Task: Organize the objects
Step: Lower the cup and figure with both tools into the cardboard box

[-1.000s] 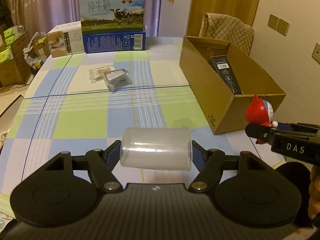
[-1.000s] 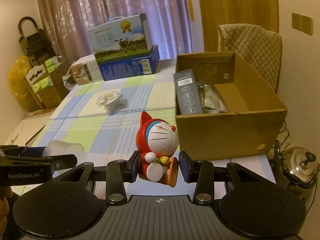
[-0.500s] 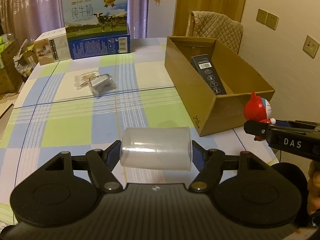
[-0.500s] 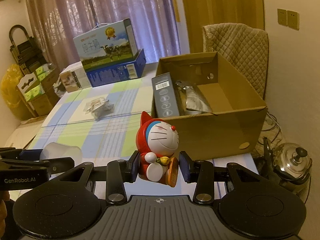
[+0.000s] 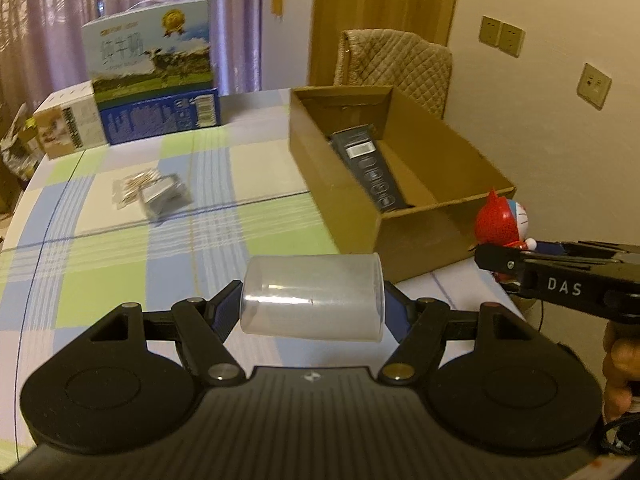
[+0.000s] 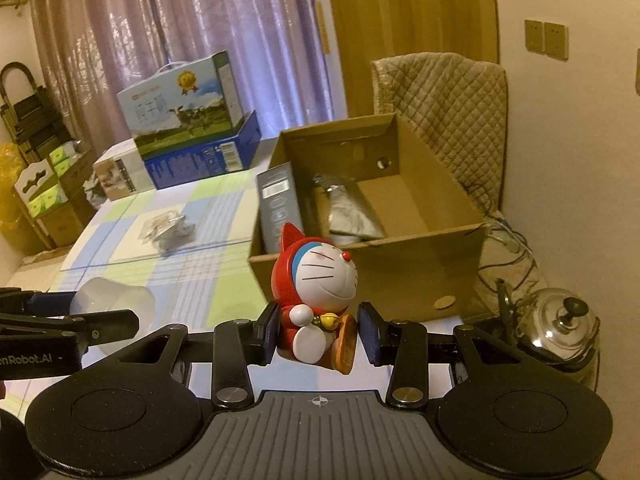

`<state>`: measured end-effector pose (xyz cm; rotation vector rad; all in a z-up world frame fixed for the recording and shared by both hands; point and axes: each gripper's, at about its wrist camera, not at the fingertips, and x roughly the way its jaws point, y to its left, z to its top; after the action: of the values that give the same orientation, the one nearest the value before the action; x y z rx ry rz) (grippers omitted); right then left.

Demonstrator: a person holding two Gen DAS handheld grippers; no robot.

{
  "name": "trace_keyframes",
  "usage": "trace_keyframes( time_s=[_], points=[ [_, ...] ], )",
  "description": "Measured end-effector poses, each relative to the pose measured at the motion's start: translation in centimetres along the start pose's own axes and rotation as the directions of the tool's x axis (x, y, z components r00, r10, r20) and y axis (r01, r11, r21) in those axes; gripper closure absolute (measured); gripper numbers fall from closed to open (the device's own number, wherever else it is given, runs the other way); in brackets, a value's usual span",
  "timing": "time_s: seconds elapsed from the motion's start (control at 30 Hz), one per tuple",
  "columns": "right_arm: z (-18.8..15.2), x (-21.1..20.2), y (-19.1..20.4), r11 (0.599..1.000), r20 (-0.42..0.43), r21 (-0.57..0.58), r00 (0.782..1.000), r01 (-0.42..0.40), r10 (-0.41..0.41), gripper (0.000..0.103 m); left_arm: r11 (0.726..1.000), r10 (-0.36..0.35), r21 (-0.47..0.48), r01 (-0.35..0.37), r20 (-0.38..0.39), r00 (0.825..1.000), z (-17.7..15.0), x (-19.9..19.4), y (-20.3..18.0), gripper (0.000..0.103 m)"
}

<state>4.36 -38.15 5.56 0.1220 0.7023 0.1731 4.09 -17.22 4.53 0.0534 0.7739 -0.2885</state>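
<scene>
Box (image 6: 400, 256) nearer than before; left claw (image 5: 312, 304) keeps cup (image 5: 312, 296).

Warm, dim indoor light tints both wrist views yellow-orange, strongest on the wall (image 5: 540, 128) at right and the wooden door (image 6: 412, 36) at upper centre. Fisheye optics bend straight lines outward, and black vignette fills the frame corners. Motion blur smears the middle distance: the milk carton (image 5: 150, 60), the cardboard box (image 5: 352, 200) and the checked table (image 5: 120, 240) are soft-edged, while the black gripper bodies in the lower frame stay sharp. A pale highlight streaks the translucent cup (image 5: 312, 300). The steel kettle (image 6: 560, 328) at lower right throws small specular glints. Curtains (image 6: 180, 32) show muted mauve folds.
</scene>
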Motion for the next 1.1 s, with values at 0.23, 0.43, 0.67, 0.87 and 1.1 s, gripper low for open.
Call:
trace_keyframes(
  time_s=[0.23, 0.43, 0.67, 0.87, 1.1],
  points=[
    [1.5, -0.4, -1.7, 1.0, 0.025, 0.001, 0.999, 0.029, -0.029, 0.064, 0.998, -0.048, 0.037, 0.047, 0.029, 0.998, 2.5, 0.7, -2.2, 0.035],
    [3.5, 0.2, -2.9, 0.999, 0.037, -0.013, 0.998, 0.046, -0.045, 0.064, 0.994, -0.078, 0.077, 0.074, 0.051, 0.996, 5.0, 1.6, -3.8, 0.035],
    [5.2, 1.2, -3.9, 0.998, 0.039, -0.029, 0.998, 0.057, -0.056, 0.064, 0.99, -0.105, 0.1, 0.098, 0.059, 0.993, 7.4, 3.1, -5.0, 0.035],
    [6.0, 2.1, -4.7, 0.997, 0.033, -0.039, 0.997, 0.064, -0.063, 0.064, 0.987, -0.121, 0.111, 0.114, 0.059, 0.991, 8.6, 4.3, -5.6, 0.035],
    [6.6, 3.1, -5.5, 0.996, 0.023, -0.043, 0.997, 0.073, -0.072, 0.064, 0.984, -0.14, 0.116, 0.133, 0.054, 0.989, 9.7, 5.6, -6.2, 0.035]
  ],
)
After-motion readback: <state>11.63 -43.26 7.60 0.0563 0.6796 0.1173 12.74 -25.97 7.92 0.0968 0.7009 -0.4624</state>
